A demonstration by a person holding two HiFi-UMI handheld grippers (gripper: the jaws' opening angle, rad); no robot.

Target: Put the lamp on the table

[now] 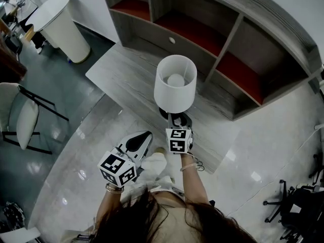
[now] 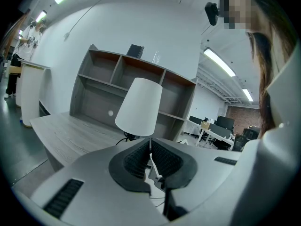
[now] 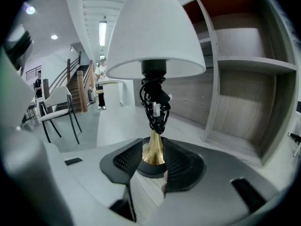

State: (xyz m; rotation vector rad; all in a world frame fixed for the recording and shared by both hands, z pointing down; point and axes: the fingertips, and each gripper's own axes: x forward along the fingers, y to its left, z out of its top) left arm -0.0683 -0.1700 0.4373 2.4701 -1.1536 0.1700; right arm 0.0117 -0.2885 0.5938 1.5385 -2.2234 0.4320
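The lamp (image 1: 174, 82) has a white shade, a brass stem and a black round foot, and it stands upright on the grey wooden table (image 1: 121, 70). My right gripper (image 1: 178, 119) is at its foot, and in the right gripper view the right gripper (image 3: 153, 157) is shut on the brass stem just above the foot. A bundled black cord (image 3: 155, 105) hangs under the shade (image 3: 155, 36). My left gripper (image 1: 145, 137) hovers off the table's near edge, left of the lamp, shut and holding nothing. From the left gripper (image 2: 150, 161) the lamp (image 2: 139, 107) shows straight ahead.
A grey shelf unit (image 1: 228, 39) with red-floored compartments stands right behind the table. A white round pedestal (image 1: 61, 24) is at the far left, a white chair (image 1: 23, 118) at the left, and a black office chair (image 1: 293, 201) at the lower right on the glossy floor.
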